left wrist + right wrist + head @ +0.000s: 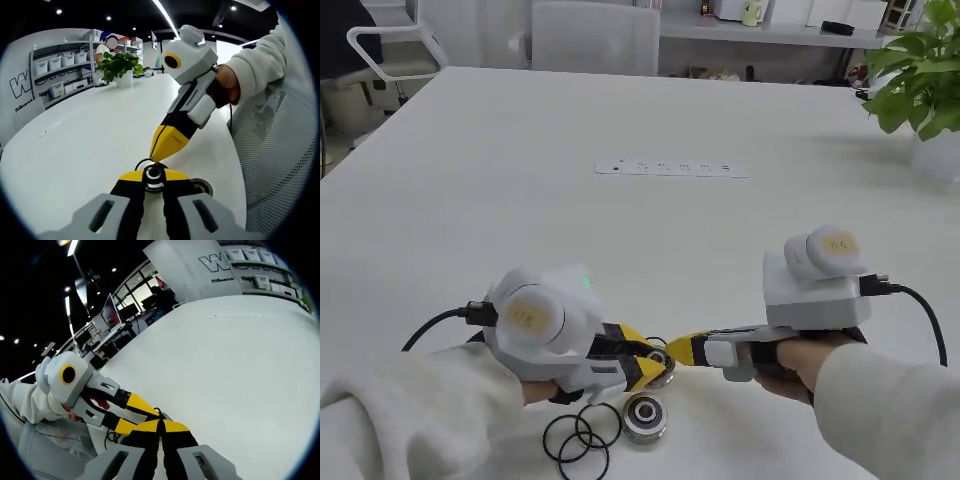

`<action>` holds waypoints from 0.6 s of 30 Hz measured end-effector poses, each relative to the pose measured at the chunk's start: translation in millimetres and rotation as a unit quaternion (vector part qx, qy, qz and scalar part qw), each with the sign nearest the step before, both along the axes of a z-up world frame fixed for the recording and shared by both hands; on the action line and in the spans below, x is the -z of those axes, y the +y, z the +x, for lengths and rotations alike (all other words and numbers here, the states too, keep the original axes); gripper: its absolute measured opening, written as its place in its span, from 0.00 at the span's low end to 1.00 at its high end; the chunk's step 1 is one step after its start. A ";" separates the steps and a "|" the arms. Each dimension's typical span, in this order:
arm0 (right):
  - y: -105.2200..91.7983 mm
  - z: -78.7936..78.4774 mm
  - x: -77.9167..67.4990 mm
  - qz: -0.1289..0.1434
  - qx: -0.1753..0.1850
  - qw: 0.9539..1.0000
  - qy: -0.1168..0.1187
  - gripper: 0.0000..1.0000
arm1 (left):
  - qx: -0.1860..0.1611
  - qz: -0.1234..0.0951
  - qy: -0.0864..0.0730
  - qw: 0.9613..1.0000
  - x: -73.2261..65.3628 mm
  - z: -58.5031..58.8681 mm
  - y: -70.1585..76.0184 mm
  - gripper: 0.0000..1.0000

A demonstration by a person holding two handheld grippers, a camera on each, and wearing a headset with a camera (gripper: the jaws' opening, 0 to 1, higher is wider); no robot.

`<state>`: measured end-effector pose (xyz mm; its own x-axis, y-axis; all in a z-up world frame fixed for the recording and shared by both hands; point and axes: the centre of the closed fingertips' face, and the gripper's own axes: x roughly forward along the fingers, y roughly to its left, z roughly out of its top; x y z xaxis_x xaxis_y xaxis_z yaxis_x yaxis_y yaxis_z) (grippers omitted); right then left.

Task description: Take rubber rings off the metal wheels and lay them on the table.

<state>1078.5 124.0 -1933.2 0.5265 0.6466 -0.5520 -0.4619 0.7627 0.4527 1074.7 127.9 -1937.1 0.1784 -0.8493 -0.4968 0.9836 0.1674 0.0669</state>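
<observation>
My left gripper is shut on a small metal wheel, held just above the white table. From the right, my right gripper has its yellow jaws shut at the wheel's top edge, on a thin black rubber ring that lifts off the wheel. A second metal wheel lies on the table right below. Three loose rubber rings lie overlapping beside it, near the front edge.
A white power strip lies at the table's middle. A potted plant stands at the far right corner. A chair stands behind the far edge. A cable trails from the right gripper.
</observation>
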 end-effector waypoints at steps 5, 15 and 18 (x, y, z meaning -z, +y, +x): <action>0.1 -0.1 -1.0 0.001 0.001 1.000 -0.001 0.00 | 0.004 0.010 -0.005 1.000 -0.5 0.7 3.0 0.09; -1.7 3.3 -8.4 0.016 0.012 1.000 -0.006 0.00 | -0.016 -0.013 -0.005 1.000 -24.1 13.4 14.7 0.10; -2.3 4.1 -10.2 0.018 0.014 1.000 -0.009 0.00 | -0.015 -0.022 -0.003 1.000 -31.3 13.4 17.0 0.10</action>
